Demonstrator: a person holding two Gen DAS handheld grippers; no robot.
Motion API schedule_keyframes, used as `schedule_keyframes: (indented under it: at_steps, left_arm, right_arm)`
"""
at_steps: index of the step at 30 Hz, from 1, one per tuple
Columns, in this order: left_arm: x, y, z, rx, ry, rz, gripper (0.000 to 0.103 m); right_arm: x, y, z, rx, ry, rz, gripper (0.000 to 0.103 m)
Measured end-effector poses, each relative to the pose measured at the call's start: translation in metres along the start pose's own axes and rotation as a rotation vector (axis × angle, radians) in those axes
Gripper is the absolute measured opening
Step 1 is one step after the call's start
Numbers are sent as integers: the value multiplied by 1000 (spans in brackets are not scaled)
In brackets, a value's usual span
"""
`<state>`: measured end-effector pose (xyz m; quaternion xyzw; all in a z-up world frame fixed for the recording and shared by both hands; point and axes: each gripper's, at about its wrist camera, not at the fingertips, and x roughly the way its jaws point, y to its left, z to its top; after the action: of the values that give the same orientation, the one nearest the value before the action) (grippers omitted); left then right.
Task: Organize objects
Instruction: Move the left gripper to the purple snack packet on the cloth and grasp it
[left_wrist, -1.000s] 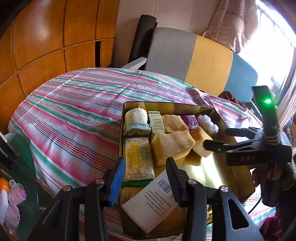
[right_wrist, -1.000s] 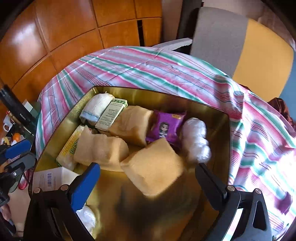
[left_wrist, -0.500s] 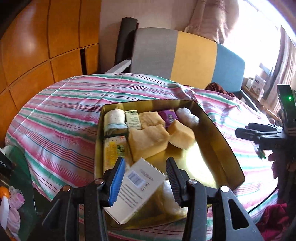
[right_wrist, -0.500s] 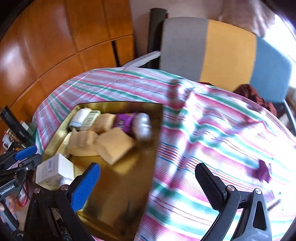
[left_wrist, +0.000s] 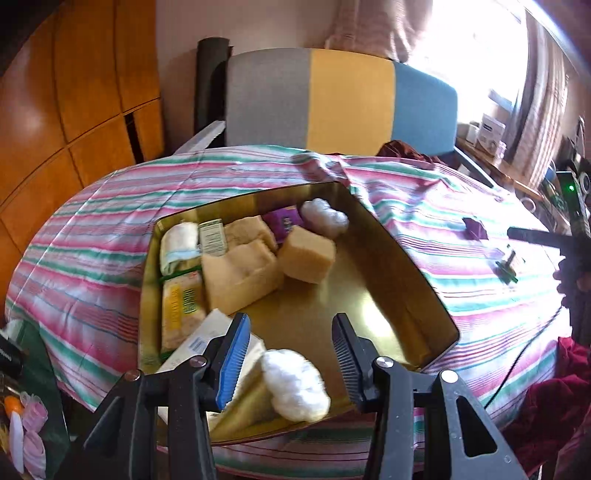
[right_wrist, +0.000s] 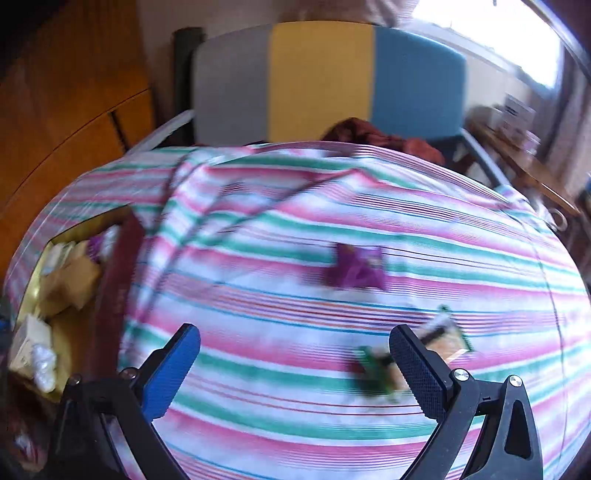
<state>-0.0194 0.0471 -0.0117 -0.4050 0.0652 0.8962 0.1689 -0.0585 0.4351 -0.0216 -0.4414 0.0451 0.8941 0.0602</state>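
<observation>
A gold tin tray (left_wrist: 408, 260) lies on the striped cloth. It holds yellow sponges (left_wrist: 308, 253), a rolled cloth (left_wrist: 180, 243), a purple packet (left_wrist: 284, 220), a cracker pack (left_wrist: 181, 301), a white box (left_wrist: 207, 334) and white cotton puffs (left_wrist: 295, 386). My left gripper (left_wrist: 291, 356) hovers open over the tray's near end, above a puff, with the white box just left of its blue finger. My right gripper (right_wrist: 295, 369) stands wide open and empty over the cloth, right of the tray (right_wrist: 114, 280). A loose purple packet (right_wrist: 356, 271) and blurred green-wrapped pieces (right_wrist: 373, 369) lie near it.
A grey, yellow and blue chair back (left_wrist: 343, 99) stands behind the table. Wooden panels (left_wrist: 74, 110) fill the left. Dark red fabric (left_wrist: 546, 402) hangs at the lower right. Small bottles and pink items (left_wrist: 26, 421) sit low at the left edge.
My right gripper swung right, from above the tray to over the bare cloth. The white box, earlier between my left fingers, now lies in the tray left of the blue finger.
</observation>
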Motion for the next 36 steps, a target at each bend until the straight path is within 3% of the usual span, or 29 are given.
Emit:
schedule_keyframes:
  at_steps: [5, 8, 14, 21, 30, 36]
  left_arm:
    - [2, -28, 6, 70, 2, -1, 53]
    - [7, -47, 11, 109, 11, -12, 53]
    - [15, -88, 21, 206, 13, -49, 53]
    - [28, -133, 34, 262, 26, -113, 53]
    - [62, -179, 49, 281, 113, -206, 53]
    - [96, -207, 64, 283, 162, -221, 53]
  right_arm:
    - [6, -82, -10, 223, -35, -118, 103]
    - [10, -122, -19, 405, 8, -152, 103]
    - [5, -154, -30, 606, 10, -78, 103]
    - [5, -154, -33, 639, 18, -57, 103]
    - [4, -161, -36, 679, 13, -36, 103]
    - [1, -170, -41, 744, 10, -9, 103]
